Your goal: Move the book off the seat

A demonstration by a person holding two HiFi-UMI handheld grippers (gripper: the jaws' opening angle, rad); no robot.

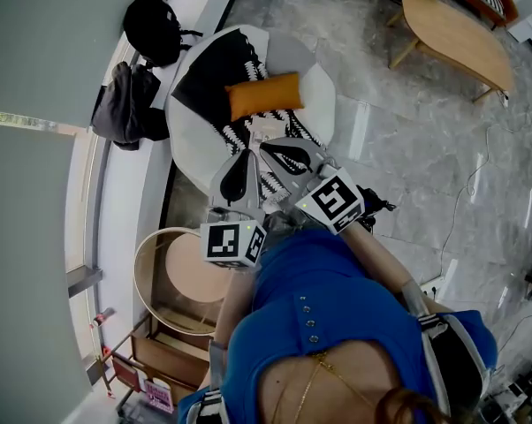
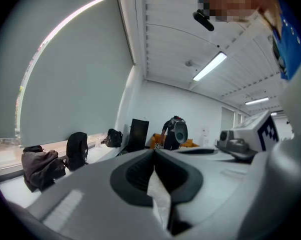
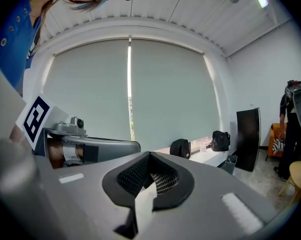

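Note:
In the head view a round white seat [image 1: 319, 91] carries a black-and-white patterned throw and an orange cushion [image 1: 264, 95]. Just in front of the cushion lies a pale flat thing that looks like the book [image 1: 266, 131], partly hidden by the gripper tips. My left gripper [image 1: 247, 155] and right gripper [image 1: 266, 147] hover side by side above the seat's near edge, close to the person's chest. Both are shut with nothing between the jaws. The left gripper [image 2: 154, 152] and right gripper [image 3: 149, 156] views look out level into the room, and neither shows the book.
Two black bags [image 1: 151, 25] [image 1: 125, 104] lie on the window ledge to the left. A round wooden side table [image 1: 182, 281] stands near the person's left, with boxes [image 1: 160, 360] below it. A wooden coffee table [image 1: 456, 38] stands far right on the marble floor.

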